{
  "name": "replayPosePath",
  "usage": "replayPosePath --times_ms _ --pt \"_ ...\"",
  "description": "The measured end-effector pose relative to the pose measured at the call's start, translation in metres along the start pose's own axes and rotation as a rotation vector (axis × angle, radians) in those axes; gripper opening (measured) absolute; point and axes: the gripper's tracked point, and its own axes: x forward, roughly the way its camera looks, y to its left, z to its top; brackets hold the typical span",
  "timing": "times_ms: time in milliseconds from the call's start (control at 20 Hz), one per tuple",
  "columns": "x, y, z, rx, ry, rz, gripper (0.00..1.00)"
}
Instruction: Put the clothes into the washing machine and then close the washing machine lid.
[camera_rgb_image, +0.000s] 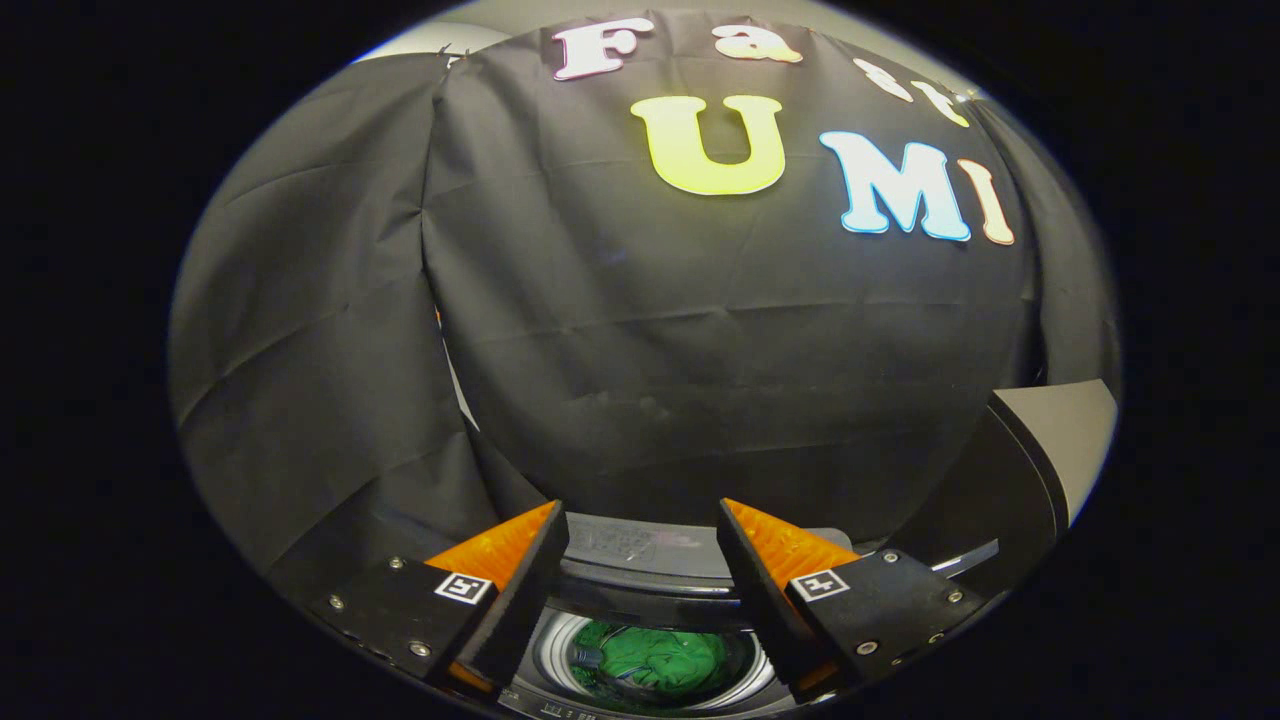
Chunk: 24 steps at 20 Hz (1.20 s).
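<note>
While I hold the gripper (640, 540) above the machine, its jaws stand spread wide apart with nothing between them. Just below them, seen through the gap, I look down into the round shiny metal drum of the top-loading washing machine (560, 655), and a crumpled bright green piece of clothing (665, 660) lies inside that drum. A little beyond the jaws runs the dark rear rim of the machine's opening (640, 575). Off to the right, the grey-and-black washing machine lid (1040, 470) stands raised and tilted, so the opening is uncovered. Behind everything hangs the creased black cloth booth wall (640, 350).
</note>
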Motion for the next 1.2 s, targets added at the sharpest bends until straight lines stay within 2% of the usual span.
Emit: replayPosePath --times_ms 350,650,950,1200 --pt "-0.014 0.007 -0.021 -0.011 -0.048 0.0 0.93" --pt "-0.02 0.007 -0.068 -0.074 0.011 0.006 0.91" --pt "-0.032 0.001 -0.124 -0.056 0.061 -0.009 0.92" --pt "-0.034 0.004 -0.14 -0.054 0.081 -0.001 0.92"
